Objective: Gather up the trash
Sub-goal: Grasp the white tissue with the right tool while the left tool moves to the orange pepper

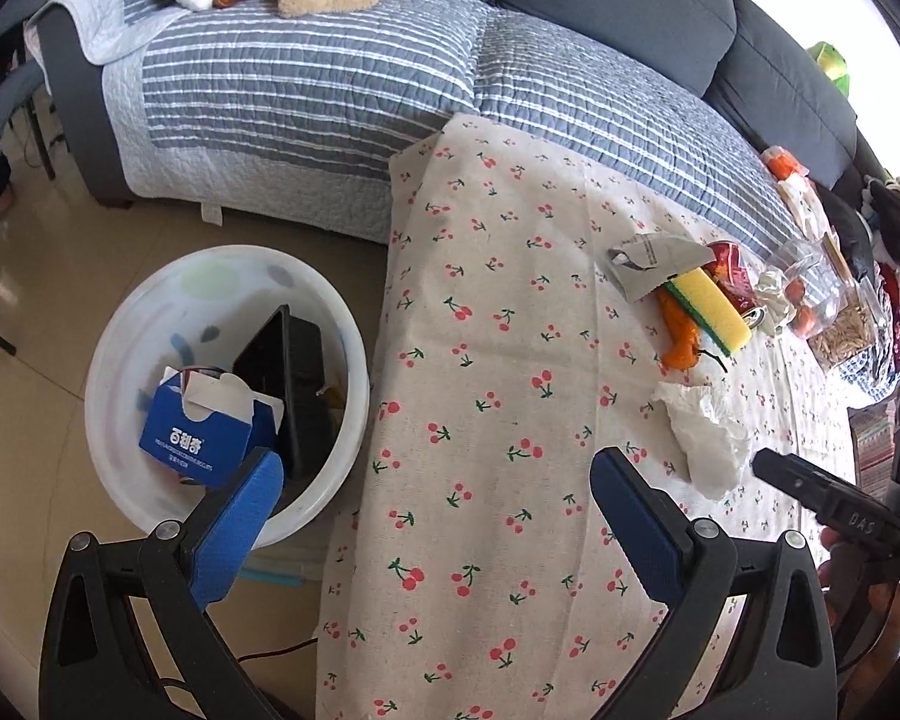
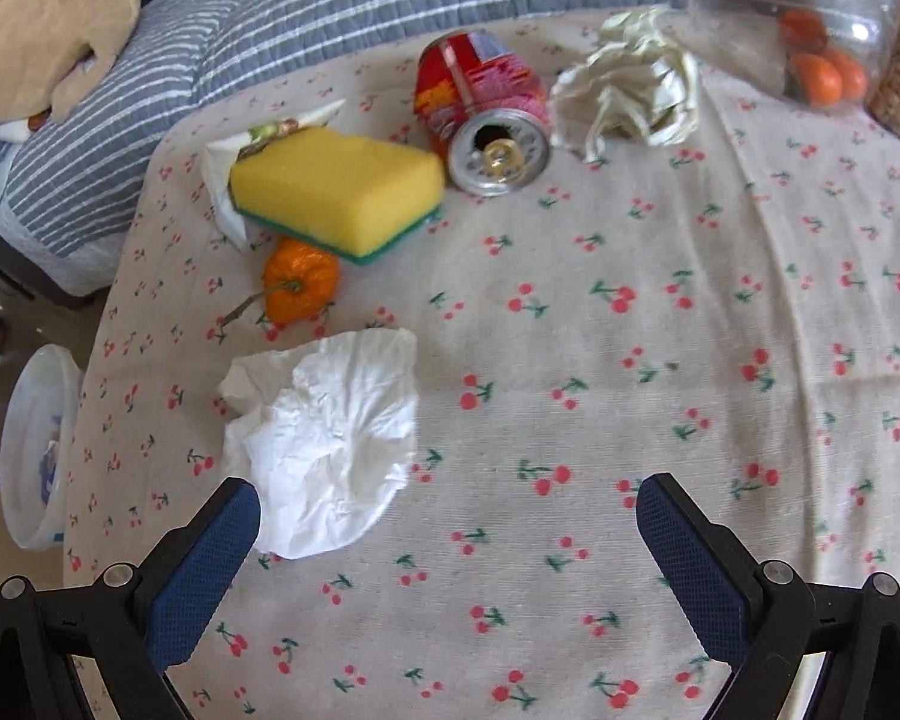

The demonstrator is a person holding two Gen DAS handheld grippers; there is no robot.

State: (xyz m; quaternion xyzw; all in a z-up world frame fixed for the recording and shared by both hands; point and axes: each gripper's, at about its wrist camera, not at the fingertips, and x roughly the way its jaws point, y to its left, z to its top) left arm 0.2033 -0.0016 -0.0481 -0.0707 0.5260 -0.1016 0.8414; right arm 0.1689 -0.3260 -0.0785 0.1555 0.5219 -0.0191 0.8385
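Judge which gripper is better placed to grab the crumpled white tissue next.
Right. The right gripper is open just short of the tissue; the left gripper hangs open at the table edge beside the bin.

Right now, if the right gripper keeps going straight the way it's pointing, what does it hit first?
Probably the cherry-print tablecloth: the right gripper is open, and the crumpled white tissue lies just left of its line, by the left finger. Depth is unclear.

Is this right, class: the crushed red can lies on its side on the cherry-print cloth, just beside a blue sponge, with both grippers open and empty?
One detail is wrong: the sponge is yellow with a green base, not blue, as the right wrist view shows. The rest holds: the red can lies on its side on the cherry-print cloth, and the left gripper and right gripper are open and empty.
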